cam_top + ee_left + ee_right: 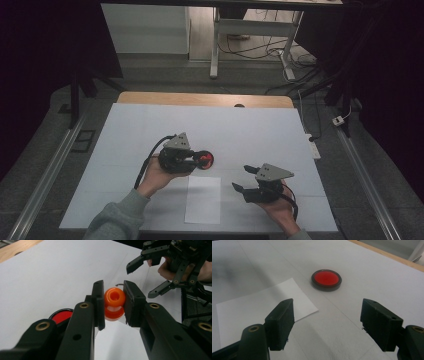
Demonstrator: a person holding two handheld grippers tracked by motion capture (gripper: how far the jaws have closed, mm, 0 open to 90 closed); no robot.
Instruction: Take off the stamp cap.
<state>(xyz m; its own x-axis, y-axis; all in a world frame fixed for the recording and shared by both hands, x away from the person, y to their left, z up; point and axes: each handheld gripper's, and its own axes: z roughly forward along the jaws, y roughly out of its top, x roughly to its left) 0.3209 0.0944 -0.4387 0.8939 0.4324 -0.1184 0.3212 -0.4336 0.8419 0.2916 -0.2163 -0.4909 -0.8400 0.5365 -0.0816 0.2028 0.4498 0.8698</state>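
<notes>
While the left claw (113, 302) pinches an orange spool (114, 303), half hidden, the right claw (327, 322) gapes.

Left claw (113, 302) jaws pinched close together, right claw (327, 322) jaws spread wide, each in one hand.

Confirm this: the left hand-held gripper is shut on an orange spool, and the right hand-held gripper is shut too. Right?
Not quite. The left hand-held gripper is shut on the orange spool, but the right hand-held gripper is open, its jaws spread wide with nothing between them, as the right gripper view shows.
</notes>
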